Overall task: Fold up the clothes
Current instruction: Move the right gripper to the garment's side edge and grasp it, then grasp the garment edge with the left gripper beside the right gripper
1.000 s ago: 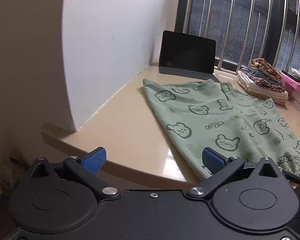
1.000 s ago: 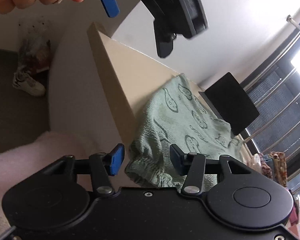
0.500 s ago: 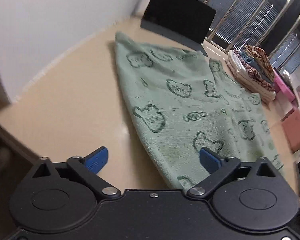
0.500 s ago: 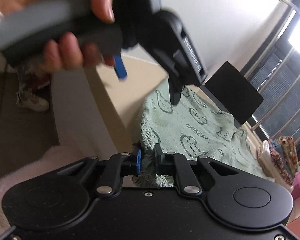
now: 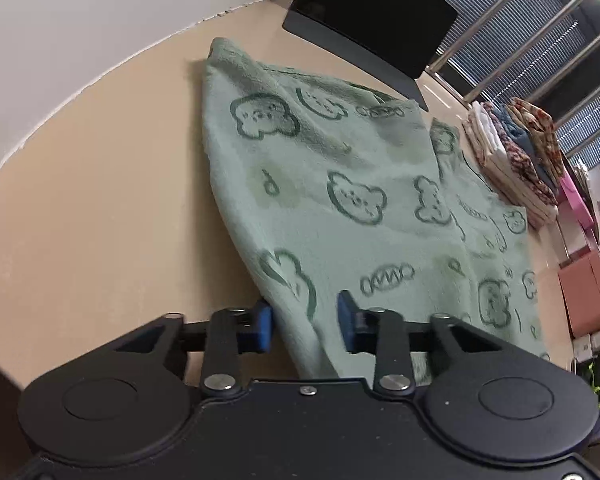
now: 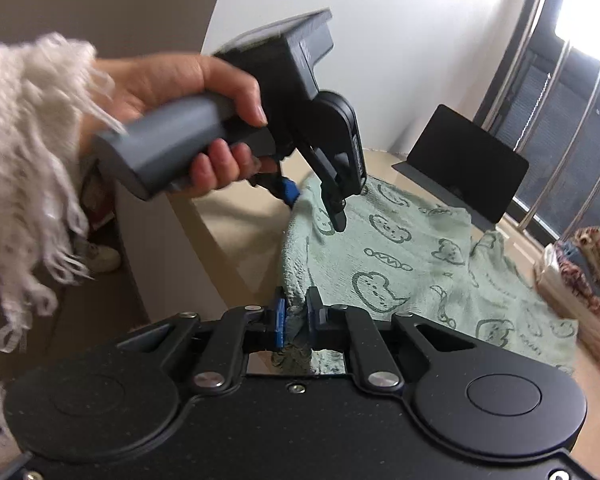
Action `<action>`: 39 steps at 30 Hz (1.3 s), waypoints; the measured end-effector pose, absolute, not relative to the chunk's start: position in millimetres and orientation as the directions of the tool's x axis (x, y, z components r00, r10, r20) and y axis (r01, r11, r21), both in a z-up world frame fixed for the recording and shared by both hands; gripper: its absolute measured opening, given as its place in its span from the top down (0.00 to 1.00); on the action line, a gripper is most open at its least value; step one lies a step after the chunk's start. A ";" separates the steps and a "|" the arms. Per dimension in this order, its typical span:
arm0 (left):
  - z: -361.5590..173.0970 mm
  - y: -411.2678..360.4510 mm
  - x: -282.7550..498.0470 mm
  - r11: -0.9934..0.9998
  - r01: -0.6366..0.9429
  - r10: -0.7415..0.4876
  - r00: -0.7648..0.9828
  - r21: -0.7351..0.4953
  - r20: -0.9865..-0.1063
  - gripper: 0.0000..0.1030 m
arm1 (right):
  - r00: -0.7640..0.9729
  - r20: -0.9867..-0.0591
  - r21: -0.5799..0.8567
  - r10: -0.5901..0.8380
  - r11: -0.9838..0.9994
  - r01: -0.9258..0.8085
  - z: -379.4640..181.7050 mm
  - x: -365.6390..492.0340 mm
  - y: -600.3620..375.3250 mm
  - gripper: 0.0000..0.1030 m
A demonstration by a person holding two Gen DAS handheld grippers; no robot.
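Note:
A green garment with a bear print (image 5: 340, 208) lies spread on the beige table (image 5: 100, 216). My left gripper (image 5: 305, 325) is partly closed, its blue pads either side of the garment's near left edge with a gap showing. It also shows in the right wrist view (image 6: 316, 208), held in a hand above that edge. My right gripper (image 6: 296, 320) is shut on the garment's near corner (image 6: 400, 264) at the table's front edge.
A black tablet (image 5: 372, 20) stands at the back by the white wall. A stack of folded clothes (image 5: 516, 160) sits at the back right by the window bars. Pink boxes (image 5: 584, 292) line the right side.
My right gripper has closed on the garment's near corner. My left gripper has moved forward and down onto the garment's left edge, and its jaws have narrowed around it.

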State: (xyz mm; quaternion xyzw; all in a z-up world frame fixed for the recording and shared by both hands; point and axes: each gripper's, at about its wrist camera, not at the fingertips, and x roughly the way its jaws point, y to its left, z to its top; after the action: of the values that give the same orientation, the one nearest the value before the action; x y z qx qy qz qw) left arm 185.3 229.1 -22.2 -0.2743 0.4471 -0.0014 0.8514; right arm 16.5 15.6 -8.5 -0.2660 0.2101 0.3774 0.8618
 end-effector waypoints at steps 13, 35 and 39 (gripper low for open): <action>-31.3 261.5 261.3 0.794 -0.307 -0.239 0.635 -0.524 -0.734 0.88 | 0.579 -0.499 -0.107 0.644 0.618 -0.779 20.3 27.2 -15.8 0.92; -8.6 304.3 315.2 0.833 -0.439 0.025 0.638 -0.337 -0.769 0.99 | 0.511 -0.514 -0.015 0.689 0.589 -0.808 20.5 39.7 -26.5 0.92; 10.2 301.4 302.8 0.866 -0.436 0.097 0.628 -0.246 -0.772 0.99 | 0.490 -0.518 0.011 0.701 0.578 -0.816 21.1 35.8 -26.6 0.92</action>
State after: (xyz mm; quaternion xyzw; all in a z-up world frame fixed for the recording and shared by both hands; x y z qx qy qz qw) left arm 302.8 301.4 10.2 -0.2100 0.4037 0.1517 0.8774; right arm 35.8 -26.6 21.1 -0.1187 0.2416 0.4435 0.8549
